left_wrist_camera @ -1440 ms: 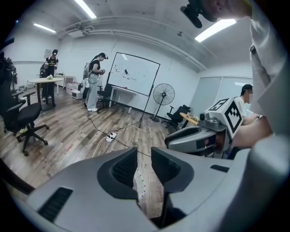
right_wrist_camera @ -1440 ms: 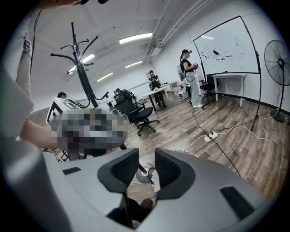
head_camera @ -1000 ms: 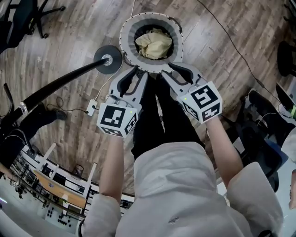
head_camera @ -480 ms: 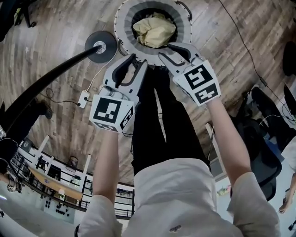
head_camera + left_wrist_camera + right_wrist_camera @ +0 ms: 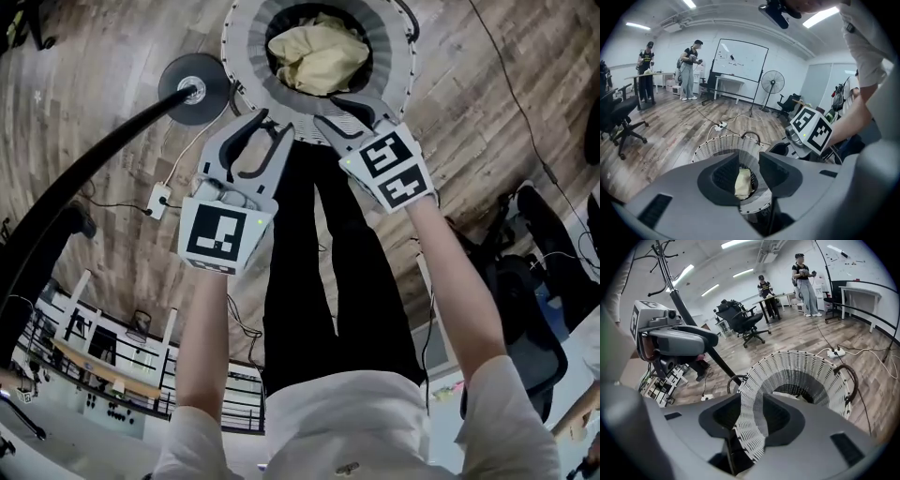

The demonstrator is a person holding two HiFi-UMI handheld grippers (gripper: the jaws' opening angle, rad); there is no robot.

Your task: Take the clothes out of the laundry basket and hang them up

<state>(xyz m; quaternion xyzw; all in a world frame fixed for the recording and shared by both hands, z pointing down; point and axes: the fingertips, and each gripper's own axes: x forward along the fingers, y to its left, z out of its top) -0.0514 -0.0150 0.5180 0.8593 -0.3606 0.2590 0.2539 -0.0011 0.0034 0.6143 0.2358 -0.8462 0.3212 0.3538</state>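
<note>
Both my grippers have sunk toward the laundry basket (image 5: 244,52), jaws just spreading, pinching nothing. A crumpled yellow garment (image 5: 319,58) lies inside with no clear long axis, its underside hidden. My left gripper (image 5: 269,127) stops short of the rim; my right gripper (image 5: 342,108) frames the woven wall. The basket stands upright on the wood floor (image 5: 112,56), beside a rack base (image 5: 192,89).

The head view shows one basket (image 5: 246,70) at top centre with one yellow cloth (image 5: 319,58) in it. It also shows one round stand base (image 5: 194,89) at upper left and one power strip (image 5: 157,200) left of centre. The left gripper view shows two people (image 5: 690,70) at upper left, one whiteboard (image 5: 743,60) at upper centre and one fan (image 5: 772,83) right of it.
</note>
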